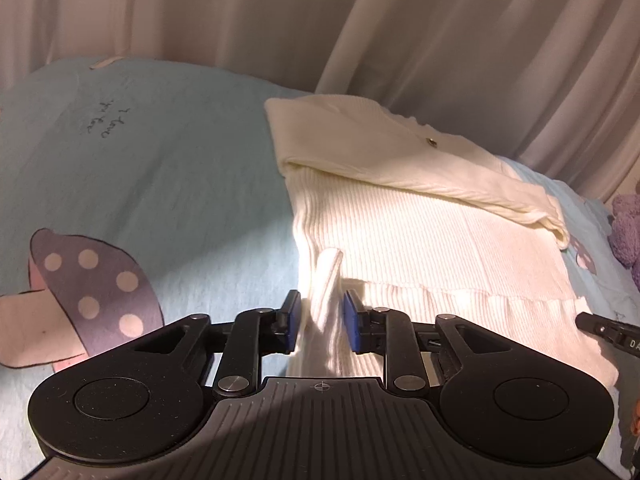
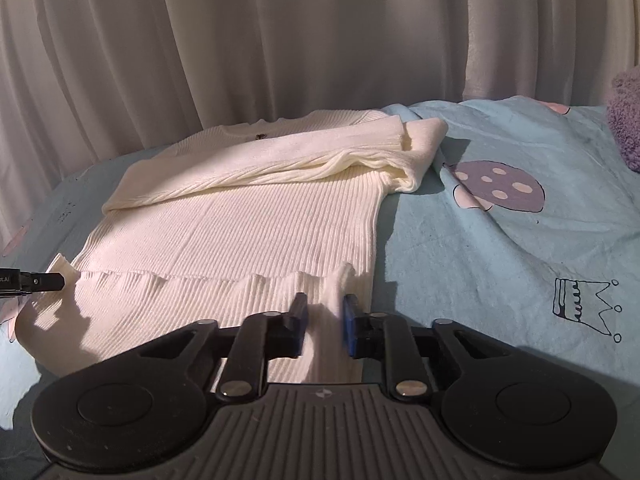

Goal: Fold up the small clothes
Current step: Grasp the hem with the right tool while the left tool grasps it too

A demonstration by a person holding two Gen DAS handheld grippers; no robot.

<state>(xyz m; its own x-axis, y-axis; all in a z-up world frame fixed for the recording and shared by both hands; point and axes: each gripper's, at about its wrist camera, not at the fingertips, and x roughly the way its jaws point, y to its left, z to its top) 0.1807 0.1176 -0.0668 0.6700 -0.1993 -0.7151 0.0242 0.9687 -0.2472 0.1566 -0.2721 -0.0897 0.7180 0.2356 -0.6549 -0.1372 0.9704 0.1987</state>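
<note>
Your left gripper [image 1: 320, 322] straddles a pinched-up ridge at one hem corner of the cream ribbed sweater [image 1: 420, 232], its blue pads standing narrowly apart and just clear of the knit. Your right gripper [image 2: 325, 322] clasps the opposite hem corner, with a fold of fabric bunched between its near-closed pads. The sweater lies ahead of both grippers on the pale blue mushroom-print sheet [image 2: 500, 248], sleeves folded across its chest, curtains [image 2: 280, 40] behind.
</note>
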